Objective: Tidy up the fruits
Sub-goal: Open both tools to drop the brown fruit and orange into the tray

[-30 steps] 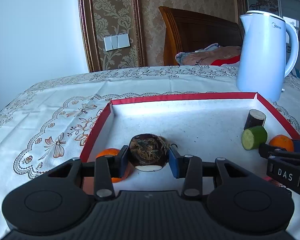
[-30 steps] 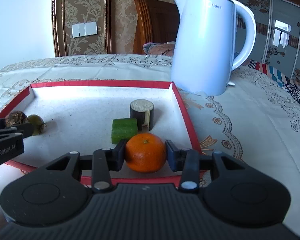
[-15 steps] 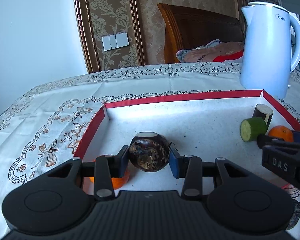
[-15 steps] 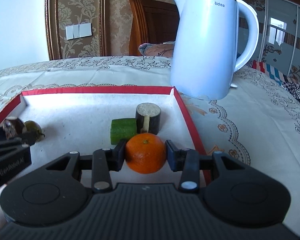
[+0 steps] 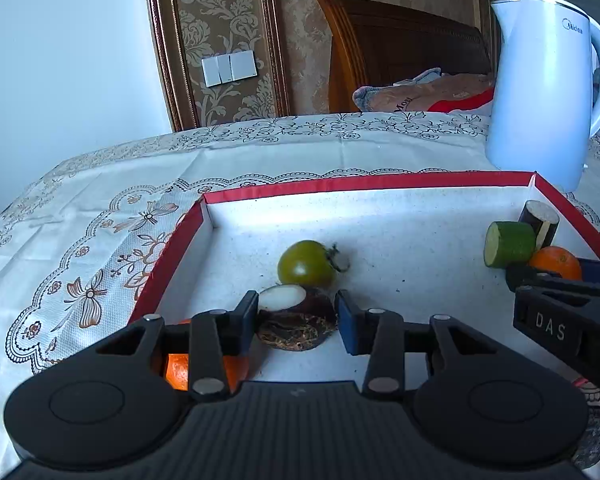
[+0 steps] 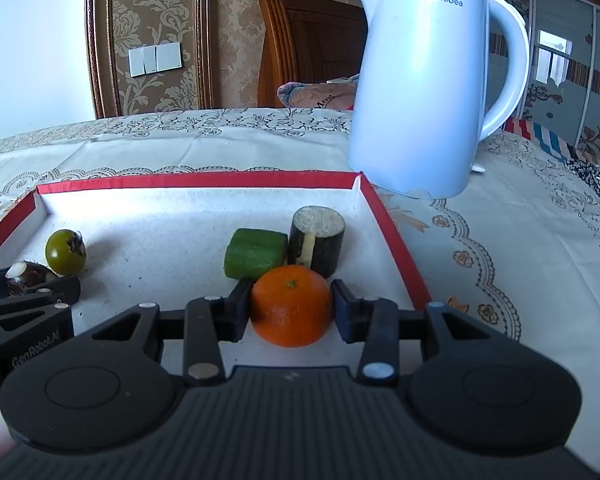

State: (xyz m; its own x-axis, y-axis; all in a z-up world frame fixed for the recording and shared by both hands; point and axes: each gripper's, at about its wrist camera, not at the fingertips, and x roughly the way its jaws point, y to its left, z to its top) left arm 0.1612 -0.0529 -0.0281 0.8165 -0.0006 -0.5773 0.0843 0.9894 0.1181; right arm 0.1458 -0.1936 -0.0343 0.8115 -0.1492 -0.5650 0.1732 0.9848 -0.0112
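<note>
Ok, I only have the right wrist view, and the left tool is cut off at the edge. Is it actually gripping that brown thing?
Observer: Yes. In the left wrist view the left tool has both pads pressed on the brown bulb, with its white cut face tilted up.
Operator: Any fruit I can't see at all?
Observer: A second orange, mostly hidden behind the left tool's left finger, by the red tray's near-left corner.
Operator: And the cucumber piece?
Observer: From this side the cucumber piece shows its pale round cut face, which your view lacks.
</note>
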